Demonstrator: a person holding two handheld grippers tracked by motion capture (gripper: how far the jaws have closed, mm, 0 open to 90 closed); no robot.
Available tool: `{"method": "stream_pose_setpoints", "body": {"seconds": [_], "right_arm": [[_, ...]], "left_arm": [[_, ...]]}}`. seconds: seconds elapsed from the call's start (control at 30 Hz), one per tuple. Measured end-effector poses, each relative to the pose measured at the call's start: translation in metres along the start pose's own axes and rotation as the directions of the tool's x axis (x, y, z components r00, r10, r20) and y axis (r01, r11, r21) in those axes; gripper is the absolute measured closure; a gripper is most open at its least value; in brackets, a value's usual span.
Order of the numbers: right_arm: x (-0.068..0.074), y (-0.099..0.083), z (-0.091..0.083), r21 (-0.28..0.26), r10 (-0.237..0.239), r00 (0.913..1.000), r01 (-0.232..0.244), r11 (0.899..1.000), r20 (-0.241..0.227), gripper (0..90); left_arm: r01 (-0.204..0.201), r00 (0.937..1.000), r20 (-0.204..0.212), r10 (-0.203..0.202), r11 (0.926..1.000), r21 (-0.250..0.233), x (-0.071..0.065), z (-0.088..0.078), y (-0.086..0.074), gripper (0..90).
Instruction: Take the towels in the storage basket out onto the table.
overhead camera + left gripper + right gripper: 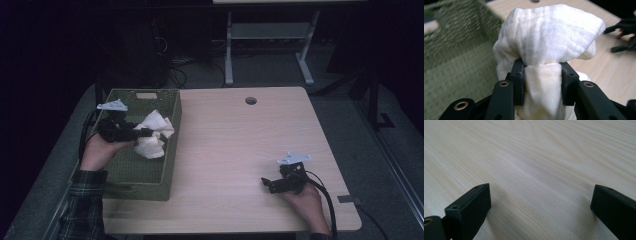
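Jaws of the left gripper (542,80) clamp one white cloth (549,37) above one green basket (170,145); right gripper (540,205) gapes.

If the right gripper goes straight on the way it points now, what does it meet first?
Probably nothing soon. The right gripper, fingers open, points low across the bare table; its path looks free. Further on, the basket may lie in line, but depth is unclear.

We are in what looks like a dim lab or office: a light wood desk (250,145) with a cable hole (251,100), tangled cables (175,70) on grey carpet (270,70), another desk's white metal legs (229,50) behind.
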State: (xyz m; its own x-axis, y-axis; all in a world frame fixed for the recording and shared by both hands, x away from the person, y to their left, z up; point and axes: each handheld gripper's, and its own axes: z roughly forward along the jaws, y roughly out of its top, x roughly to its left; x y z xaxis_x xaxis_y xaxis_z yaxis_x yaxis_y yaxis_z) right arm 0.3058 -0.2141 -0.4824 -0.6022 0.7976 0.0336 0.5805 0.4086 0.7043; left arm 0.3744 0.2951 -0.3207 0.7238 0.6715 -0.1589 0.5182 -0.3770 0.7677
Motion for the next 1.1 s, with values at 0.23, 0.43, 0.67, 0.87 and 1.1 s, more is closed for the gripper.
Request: {"method": "stream_pose_setpoints", "body": {"seconds": [0.23, 0.43, 0.67, 0.87, 1.1], "right_arm": [[0.000, 0.000, 0.000, -0.001, 0.001, 1.0000, -0.001, 1.000, 0.000, 2.6], [0.000, 0.000, 0.000, -0.001, 0.002, 1.0000, -0.002, 1.000, 0.000, 2.6], [0.000, 0.000, 0.000, -0.001, 0.002, 1.0000, -0.002, 1.000, 0.000, 2.6], [0.000, 0.000, 0.000, 0.000, 0.003, 1.0000, -0.003, 1.000, 0.000, 2.6], [0.000, 0.000, 0.000, 0.000, 0.003, 1.0000, -0.003, 1.000, 0.000, 2.6]], "left_arm": [[-0.051, 0.9974, 0.047, 0.055, 0.9956, -0.078, -0.026, -0.002, 0.022, 62.6], [-0.080, 0.9940, 0.064, 0.089, 0.9888, -0.126, -0.045, 0.002, 0.032, 62.6], [-0.095, 0.9896, 0.094, 0.109, 0.9861, -0.136, -0.061, 0.017, 0.039, 62.6], [-0.109, 0.9855, 0.115, 0.124, 0.9857, -0.128, -0.079, 0.037, 0.043, 62.5], [-0.131, 0.9811, 0.127, 0.145, 0.9847, -0.115, -0.105, 0.067, 0.049, 62.2]]}}
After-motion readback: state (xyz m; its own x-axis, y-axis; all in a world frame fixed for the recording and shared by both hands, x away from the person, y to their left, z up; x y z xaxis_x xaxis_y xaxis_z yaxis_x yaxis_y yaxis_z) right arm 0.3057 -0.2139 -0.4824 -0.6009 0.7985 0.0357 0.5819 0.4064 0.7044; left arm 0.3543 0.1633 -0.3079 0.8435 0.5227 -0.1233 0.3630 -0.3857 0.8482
